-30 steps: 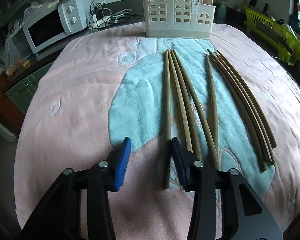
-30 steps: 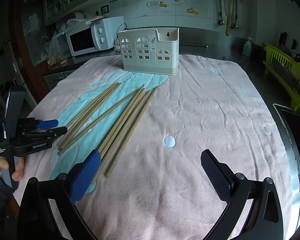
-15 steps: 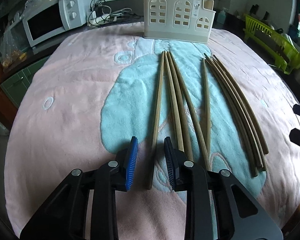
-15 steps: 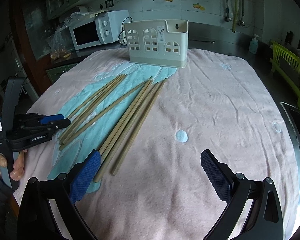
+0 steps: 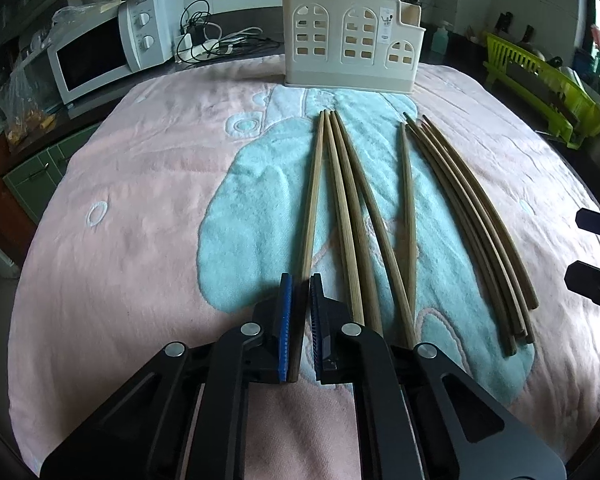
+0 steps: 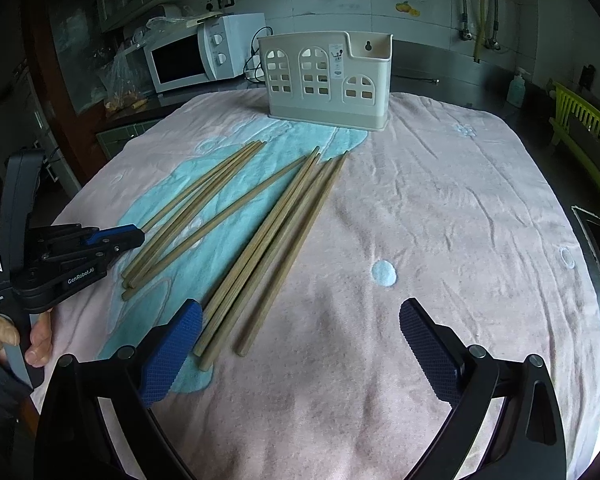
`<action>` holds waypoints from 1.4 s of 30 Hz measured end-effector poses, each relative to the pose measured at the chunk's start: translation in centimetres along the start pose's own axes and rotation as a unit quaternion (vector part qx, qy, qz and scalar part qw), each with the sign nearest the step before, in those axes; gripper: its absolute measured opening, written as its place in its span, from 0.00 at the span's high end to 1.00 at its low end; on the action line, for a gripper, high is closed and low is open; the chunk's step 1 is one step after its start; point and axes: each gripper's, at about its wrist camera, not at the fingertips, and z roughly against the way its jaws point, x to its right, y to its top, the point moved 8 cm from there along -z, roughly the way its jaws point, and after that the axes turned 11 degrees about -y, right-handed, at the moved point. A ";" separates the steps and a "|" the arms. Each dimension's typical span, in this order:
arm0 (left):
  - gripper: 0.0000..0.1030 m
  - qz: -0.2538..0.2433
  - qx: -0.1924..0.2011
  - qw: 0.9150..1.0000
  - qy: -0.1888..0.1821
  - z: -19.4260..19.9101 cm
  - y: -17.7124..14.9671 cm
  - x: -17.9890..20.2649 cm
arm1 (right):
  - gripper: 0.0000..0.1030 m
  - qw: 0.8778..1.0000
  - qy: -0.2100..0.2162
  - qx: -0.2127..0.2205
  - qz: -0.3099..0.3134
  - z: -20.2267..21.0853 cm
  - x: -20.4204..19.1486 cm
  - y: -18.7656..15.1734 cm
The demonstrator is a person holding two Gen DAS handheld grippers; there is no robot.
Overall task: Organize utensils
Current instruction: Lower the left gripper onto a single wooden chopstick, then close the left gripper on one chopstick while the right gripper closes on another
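Left gripper (image 5: 300, 312) clamped on leftmost chopstick (image 5: 314, 196).
We note its jaws have just closed on the thick end; the stick lies on the towel (image 5: 140, 200). Right gripper (image 6: 300, 344) gapes empty above four chopsticks (image 6: 276, 240).

Right tool (image 6: 300, 344) gapes wide above chopsticks (image 6: 276, 240) on towel (image 6: 440, 220).

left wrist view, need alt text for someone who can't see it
The left gripper is shut on the near end of one wooden chopstick, the leftmost of about nine lying on a pink and teal towel. A cream utensil holder stands at the towel's far edge, with a white microwave behind it to the left.
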 end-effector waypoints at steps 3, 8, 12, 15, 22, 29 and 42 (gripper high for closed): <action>0.92 0.001 -0.004 1.000 0.001 0.0 0.0 -0.1 | 0.25 1.000 0.008 -0.010 -0.005 -0.4 -0.1 -0.2; 0.92 0.005 -0.006 1.000 -0.002 -0.1 -0.1 -0.2 | 0.42 1.000 0.004 -0.026 -0.013 -1.1 -0.2 -0.7; 0.92 -0.001 -0.007 1.000 -0.001 -0.1 -0.1 -0.1 | 0.57 0.999 0.004 -0.042 -0.024 -1.8 -0.6 -0.9; 0.92 0.002 -0.008 1.000 -0.006 -0.1 0.0 -0.2 | 0.62 0.998 0.002 -0.049 -0.026 -2.0 -1.2 -1.1; 0.92 0.000 -0.005 1.000 -0.006 -0.1 0.0 -0.2 | 0.76 0.998 -0.005 -0.061 -0.033 -2.5 -2.2 -1.2; 0.90 0.004 -0.001 1.000 -0.010 0.0 -0.2 -0.1 | 0.81 0.997 -0.031 -0.064 -0.036 -2.9 -2.9 -1.0; 0.90 -0.005 -0.005 1.000 -0.015 0.0 -0.1 0.0 | 0.93 0.997 -0.050 -0.048 -0.028 -3.2 -2.4 -0.7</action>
